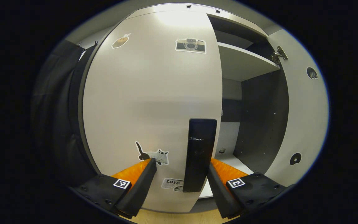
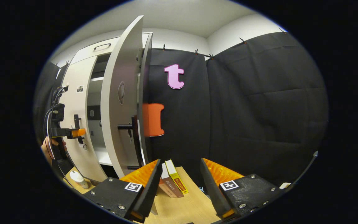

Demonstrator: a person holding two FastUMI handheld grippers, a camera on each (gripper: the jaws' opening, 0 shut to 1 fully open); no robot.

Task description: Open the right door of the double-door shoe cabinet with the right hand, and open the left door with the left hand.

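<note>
Two doors make up the task, and one of them already stands open. Read from the left of the left gripper view: the left door faces me, its stickered front seemingly closed or very nearly so, with its dark vertical handle near the free edge. My left hand-held gripper is spread, and the handle rises in the gap between its fingers; one finger lies to the left over the door face, the other to the right of the handle. Whether either finger touches the handle I cannot tell, and I judge that they do not clamp it. Further right, the cabinet interior is exposed, with a pale shelf and a dark side wall, and at the far right the right door is swung outward on its hinge.

In the right gripper view, again from the left, a hand holds the left hand-held gripper against the left door. Next comes the open compartment, then the right door seen nearly edge-on, its handle projecting free. My right hand-held gripper is spread and holds nothing; it hangs well apart from that handle, above the wooden bench where a few books lie.

Judged progress: the right-hand half is complete, and the left-hand half remains. What is left is to close on the left handle and draw that door open.
</note>
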